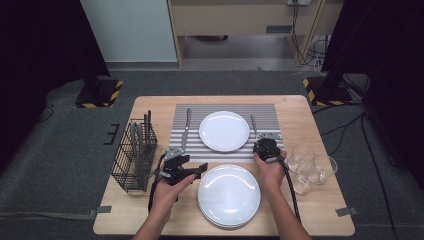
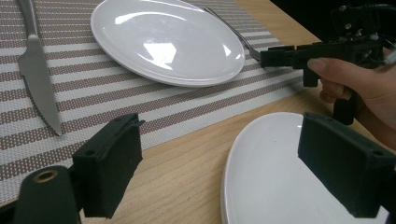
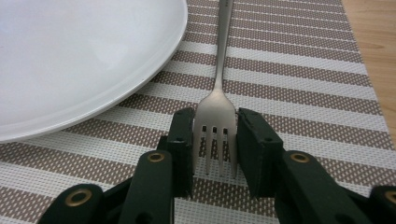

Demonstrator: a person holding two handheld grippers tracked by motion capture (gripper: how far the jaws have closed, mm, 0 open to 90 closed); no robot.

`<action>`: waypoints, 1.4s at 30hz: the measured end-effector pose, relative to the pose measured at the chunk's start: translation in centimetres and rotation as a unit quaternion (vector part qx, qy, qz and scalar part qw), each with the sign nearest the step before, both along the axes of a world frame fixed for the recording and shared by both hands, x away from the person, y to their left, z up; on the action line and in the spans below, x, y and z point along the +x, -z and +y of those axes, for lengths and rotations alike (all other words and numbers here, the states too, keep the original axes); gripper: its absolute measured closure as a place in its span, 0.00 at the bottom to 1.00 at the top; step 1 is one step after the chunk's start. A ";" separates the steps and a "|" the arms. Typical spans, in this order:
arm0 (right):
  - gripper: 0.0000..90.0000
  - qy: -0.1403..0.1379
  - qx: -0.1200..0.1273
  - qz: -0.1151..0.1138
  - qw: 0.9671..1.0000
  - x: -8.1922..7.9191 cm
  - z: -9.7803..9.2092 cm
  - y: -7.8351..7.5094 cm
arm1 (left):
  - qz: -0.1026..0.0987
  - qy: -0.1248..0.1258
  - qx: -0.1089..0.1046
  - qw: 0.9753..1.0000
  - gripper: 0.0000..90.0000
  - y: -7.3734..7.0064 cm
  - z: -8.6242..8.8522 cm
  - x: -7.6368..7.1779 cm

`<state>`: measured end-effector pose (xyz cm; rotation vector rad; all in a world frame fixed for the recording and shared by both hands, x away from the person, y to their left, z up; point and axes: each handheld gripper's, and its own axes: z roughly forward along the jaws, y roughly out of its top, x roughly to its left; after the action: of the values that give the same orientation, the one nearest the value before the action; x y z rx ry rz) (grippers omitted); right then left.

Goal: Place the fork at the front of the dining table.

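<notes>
A fork (image 3: 219,93) lies on the striped placemat (image 3: 303,93), just right of a white plate (image 3: 70,56). My right gripper (image 3: 215,135) has its jaws pressed against both sides of the fork's tines. In the high view the right gripper (image 1: 265,145) sits at the fork's (image 1: 253,125) near end. My left gripper (image 2: 219,154) is open, with one jaw over the wood and the other over the rim of the near plate stack (image 2: 275,177). In the high view the left gripper (image 1: 200,167) is just left of that stack (image 1: 229,195).
A knife (image 1: 186,129) lies on the mat left of the plate (image 1: 224,131). A black wire basket (image 1: 134,155) with cutlery stands at the table's left edge. Several clear glasses (image 1: 310,167) stand at the right. The placemat's (image 1: 190,150) near edge lies between the grippers.
</notes>
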<state>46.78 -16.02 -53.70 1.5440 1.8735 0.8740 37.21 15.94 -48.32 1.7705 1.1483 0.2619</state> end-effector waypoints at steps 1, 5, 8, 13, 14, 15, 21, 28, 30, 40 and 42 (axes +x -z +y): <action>0.75 0.002 -0.004 0.000 1.000 0.0 0.0 0.0 | 0.000 0.000 0.000 1.000 0.15 0.0 0.0 0.0; 0.75 0.015 -0.015 -0.002 1.000 0.0 0.0 0.0 | 0.001 -0.001 -0.001 1.000 0.15 0.0 0.0 0.0; 0.75 0.026 -0.021 -0.003 0.999 -0.1 -0.1 0.0 | 0.001 -0.001 0.000 1.000 0.15 0.0 0.0 0.0; 0.75 0.046 -0.021 -0.001 0.999 -0.1 -0.2 -0.1 | 0.001 0.001 0.000 1.000 0.15 0.0 -0.2 -0.1; 0.75 0.048 -0.021 -0.001 0.999 -0.1 -0.2 -0.1 | 0.001 0.002 0.001 1.000 0.15 0.1 -0.2 -0.1; 0.75 0.048 -0.018 -0.001 0.999 -0.1 -0.2 -0.1 | 0.001 0.002 0.000 1.000 0.15 0.1 -0.2 -0.1; 0.67 0.035 0.004 0.002 0.999 -0.2 0.1 -0.1 | 0.001 0.003 0.001 1.000 0.15 0.1 -0.2 -0.1; 0.65 0.021 0.015 0.006 1.000 -0.6 0.3 -0.1 | 0.000 0.001 0.001 1.000 0.15 0.0 -0.1 0.0; 0.65 0.015 0.021 0.007 1.000 -0.7 0.4 -0.1 | 0.000 0.001 0.001 1.000 0.15 0.0 -0.1 0.0; 0.67 0.009 0.023 0.004 1.000 -1.0 0.8 0.0 | -0.002 0.000 0.000 1.000 0.15 -0.1 0.0 0.0; 0.67 0.007 0.022 0.004 1.000 -1.0 0.9 0.0 | -0.001 0.000 0.000 1.000 0.15 -0.1 0.0 0.0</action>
<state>45.76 -15.16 -53.71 1.5869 1.8575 0.9087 37.17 15.90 -48.23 1.7691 1.1466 0.2641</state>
